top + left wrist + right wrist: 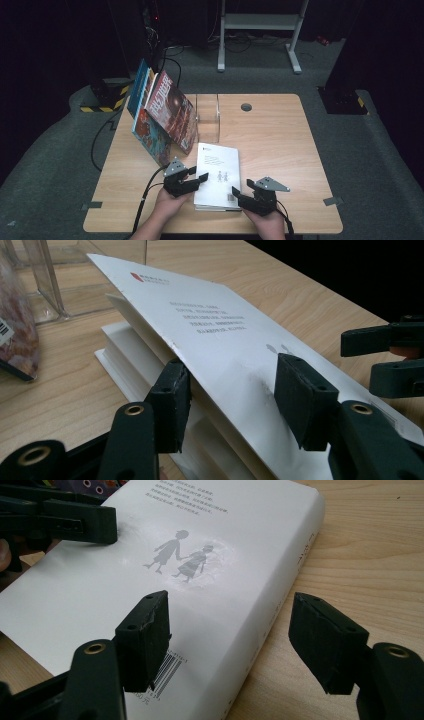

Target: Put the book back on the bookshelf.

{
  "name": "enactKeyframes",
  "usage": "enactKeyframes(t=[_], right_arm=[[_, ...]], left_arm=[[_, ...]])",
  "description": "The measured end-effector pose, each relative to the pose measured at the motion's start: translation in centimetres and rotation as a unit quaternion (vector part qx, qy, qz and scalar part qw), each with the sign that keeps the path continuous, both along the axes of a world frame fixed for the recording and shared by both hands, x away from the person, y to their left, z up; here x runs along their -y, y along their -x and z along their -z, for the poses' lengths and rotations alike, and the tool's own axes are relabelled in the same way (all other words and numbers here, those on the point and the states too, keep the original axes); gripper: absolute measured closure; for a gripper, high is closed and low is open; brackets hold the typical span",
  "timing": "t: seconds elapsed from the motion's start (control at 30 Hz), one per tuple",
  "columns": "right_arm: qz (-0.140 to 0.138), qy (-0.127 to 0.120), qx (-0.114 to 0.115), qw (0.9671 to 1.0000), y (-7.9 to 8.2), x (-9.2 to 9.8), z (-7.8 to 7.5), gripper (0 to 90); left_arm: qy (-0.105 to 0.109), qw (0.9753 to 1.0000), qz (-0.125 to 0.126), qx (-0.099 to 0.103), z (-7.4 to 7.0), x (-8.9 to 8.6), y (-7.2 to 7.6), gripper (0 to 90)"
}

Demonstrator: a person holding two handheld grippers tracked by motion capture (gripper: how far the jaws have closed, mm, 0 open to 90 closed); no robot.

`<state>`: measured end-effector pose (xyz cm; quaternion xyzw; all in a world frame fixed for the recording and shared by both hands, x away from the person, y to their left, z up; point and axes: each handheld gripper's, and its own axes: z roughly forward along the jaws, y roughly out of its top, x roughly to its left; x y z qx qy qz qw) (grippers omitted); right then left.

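Centrally, glossy white book (218, 175) flat on woodgrain bench (270, 135); left tongs (232, 390) open, lifting stiff cover edge; right tongs (230, 640) wide open, straddling spine corner.

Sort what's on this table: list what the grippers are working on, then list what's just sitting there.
In the job:
- white book, its cover lifted along the left edge
- left gripper, jaws open around that raised cover
- right gripper, jaws open at the book's spine corner

Lying about:
- leaning colourful books
- clear plastic stand
- table
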<state>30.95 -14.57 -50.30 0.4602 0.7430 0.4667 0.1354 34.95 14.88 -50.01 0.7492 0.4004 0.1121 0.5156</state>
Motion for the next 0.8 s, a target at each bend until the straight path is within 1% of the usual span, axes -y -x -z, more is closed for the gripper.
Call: enactKeyframes(t=[0.07,0.17,0.2,0.33,0.4,0.43,0.53,0.6,0.63,0.7,0.8], right_arm=[[0.0,0.002,0.0,1.0,0.03,0.0,0.02,32.8],[-0.001,0.004,0.0,1.0,0.04,-0.01,0.06,33.0],[-0.001,0.004,0.0,1.0,0.02,0.01,0.08,33.1],[0.001,0.003,-0.002,1.0,0.02,0.06,0.13,33.4],[0.0,0.003,-0.003,1.0,0.03,0.05,0.2,33.6],[0.001,0.002,-0.006,1.0,0.09,0.01,0.22,33.7],[-0.001,0.005,-0.002,1.0,0.06,0.04,0.3,33.9],[0.0,0.004,-0.003,1.0,0.06,0.04,0.28,33.9],[0.001,0.004,-0.003,1.0,0.07,0.04,0.27,33.9],[0.001,0.004,-0.003,1.0,0.07,0.07,0.23,33.9],[0.002,0.004,-0.001,1.0,0.11,0.08,0.17,33.9]], left_arm=[[0.002,0.9999,-0.002,-0.017,0.11,0.0,-0.11,49.1],[0.001,0.9995,0.0,-0.032,0.31,-0.15,-0.3,49.3],[-0.001,0.9995,0.001,-0.033,0.33,-0.15,-0.3,49.3],[-0.001,0.9998,0.004,-0.018,0.41,-0.2,-0.2,49.6],[-0.006,0.9998,0.009,-0.014,0.31,-0.2,-0.14,49.8],[-0.009,0.9999,0.01,-0.006,0.21,-0.17,-0.06,49.9],[-0.023,0.9994,0.019,0.02,-0.17,-0.1,0.16,50.1],[-0.025,0.9993,0.019,0.02,-0.22,-0.07,0.18,50.2],[-0.026,0.9992,0.019,0.024,-0.22,-0.07,0.23,50.1],[-0.023,0.9993,0.018,0.023,-0.24,-0.03,0.28,50.2],[-0.026,0.9989,0.02,0.033,-0.36,-0.01,0.45,50.2]])
